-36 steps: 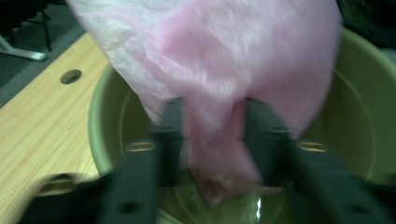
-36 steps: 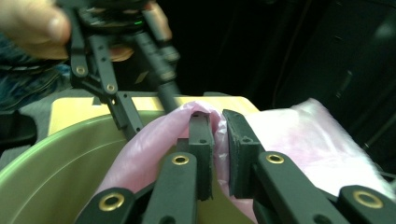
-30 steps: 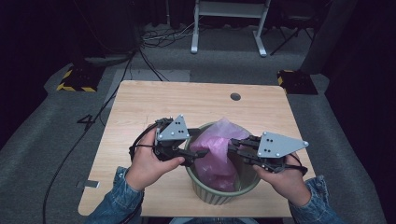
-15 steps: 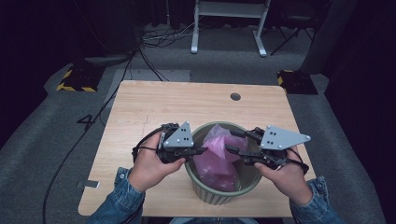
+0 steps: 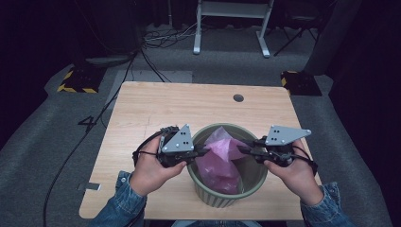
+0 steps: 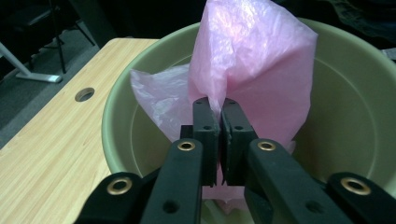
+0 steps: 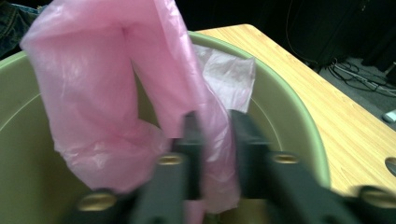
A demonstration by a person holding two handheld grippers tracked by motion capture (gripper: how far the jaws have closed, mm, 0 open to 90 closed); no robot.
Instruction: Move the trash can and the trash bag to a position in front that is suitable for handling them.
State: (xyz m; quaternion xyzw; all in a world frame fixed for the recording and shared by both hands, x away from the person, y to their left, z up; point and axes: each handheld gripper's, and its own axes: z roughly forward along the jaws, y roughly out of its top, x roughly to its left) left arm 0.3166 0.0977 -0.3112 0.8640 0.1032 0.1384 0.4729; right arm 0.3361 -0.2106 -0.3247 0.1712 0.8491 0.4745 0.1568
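A crumpled pink plastic bag (image 5: 220, 161) stands inside a round olive-green bin (image 5: 227, 198) near the table's front edge. My left gripper (image 5: 201, 152) reaches over the bin's left rim. In the left gripper view its jaws (image 6: 220, 116) are shut on a fold of the bag (image 6: 252, 60); they have just closed from wide and eased slightly. My right gripper (image 5: 242, 149) comes in over the right rim. The right gripper view is blurred: the jaws (image 7: 212, 126) have just been closing, and a strip of the bag (image 7: 107, 93) fills the gap between them.
The wooden table (image 5: 156, 109) has a round cable hole (image 5: 238, 98) at the back right. Cables (image 5: 94, 127) run off its left side to the floor. A white stand (image 5: 231, 23) and dark cases sit on the grey carpet beyond.
The left jaws went from open to shut on the bag. The right gripper moved inward and down over the rim. The bag sank lower into the bin.
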